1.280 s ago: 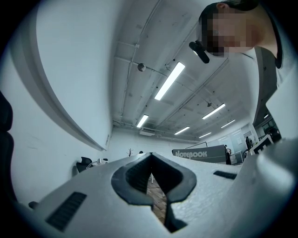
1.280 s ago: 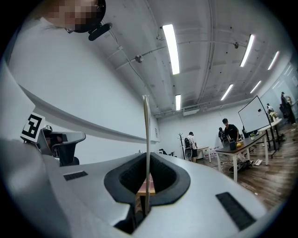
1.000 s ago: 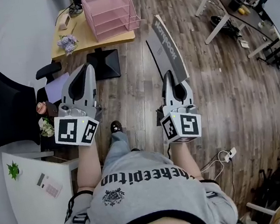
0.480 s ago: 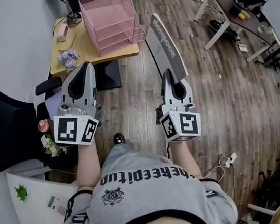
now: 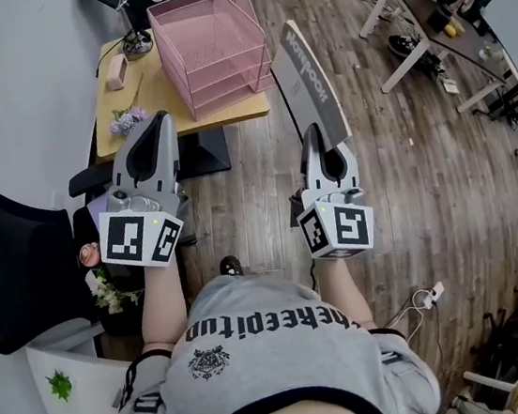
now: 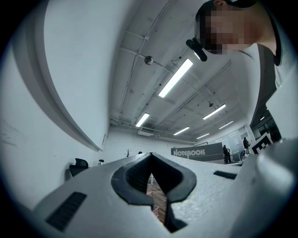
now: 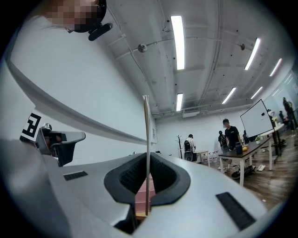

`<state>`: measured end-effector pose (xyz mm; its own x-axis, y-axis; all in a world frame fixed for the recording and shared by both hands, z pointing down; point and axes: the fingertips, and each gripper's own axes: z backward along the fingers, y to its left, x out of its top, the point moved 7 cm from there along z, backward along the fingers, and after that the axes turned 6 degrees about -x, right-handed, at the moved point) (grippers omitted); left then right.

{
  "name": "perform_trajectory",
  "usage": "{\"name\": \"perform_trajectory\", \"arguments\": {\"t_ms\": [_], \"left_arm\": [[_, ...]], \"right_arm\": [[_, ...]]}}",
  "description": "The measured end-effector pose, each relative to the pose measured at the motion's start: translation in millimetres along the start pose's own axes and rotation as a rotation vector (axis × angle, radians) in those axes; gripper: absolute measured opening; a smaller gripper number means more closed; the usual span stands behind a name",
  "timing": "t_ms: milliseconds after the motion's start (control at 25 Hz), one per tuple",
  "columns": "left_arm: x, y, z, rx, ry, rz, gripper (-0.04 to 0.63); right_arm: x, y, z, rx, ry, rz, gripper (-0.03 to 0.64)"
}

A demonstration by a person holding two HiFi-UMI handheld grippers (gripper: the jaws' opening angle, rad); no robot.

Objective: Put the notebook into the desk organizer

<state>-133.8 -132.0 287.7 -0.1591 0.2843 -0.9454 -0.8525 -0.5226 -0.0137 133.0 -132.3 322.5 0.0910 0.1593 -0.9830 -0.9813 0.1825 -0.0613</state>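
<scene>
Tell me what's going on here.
A person has a grey notebook clamped in the jaws of the right gripper, sticking out ahead of it. The left gripper carries nothing. The pink desk organizer sits on a wooden desk ahead, and the notebook is not in it yet.

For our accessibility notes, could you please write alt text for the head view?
Seen from above, the right gripper holds a grey notebook on edge, toward a pink desk organizer on a wooden desk. The left gripper is empty alongside.
</scene>
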Motion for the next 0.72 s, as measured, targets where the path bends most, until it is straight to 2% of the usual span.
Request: {"name": "perform_trajectory", "arguments": {"t_ms": [480,720], "left_arm": [[-23.3,45.3,-23.6,-0.035,0.02,0.02,0.003],[-35.9,58.9,-38.1,-0.036,0.03,0.011,0.003]], "right_arm": [[-19.9,16.2,-39.4,-0.032,0.036,0.008,0.009],[-30.9,17.8,-65.0,-0.02,0.052,0.009,0.009]]}}
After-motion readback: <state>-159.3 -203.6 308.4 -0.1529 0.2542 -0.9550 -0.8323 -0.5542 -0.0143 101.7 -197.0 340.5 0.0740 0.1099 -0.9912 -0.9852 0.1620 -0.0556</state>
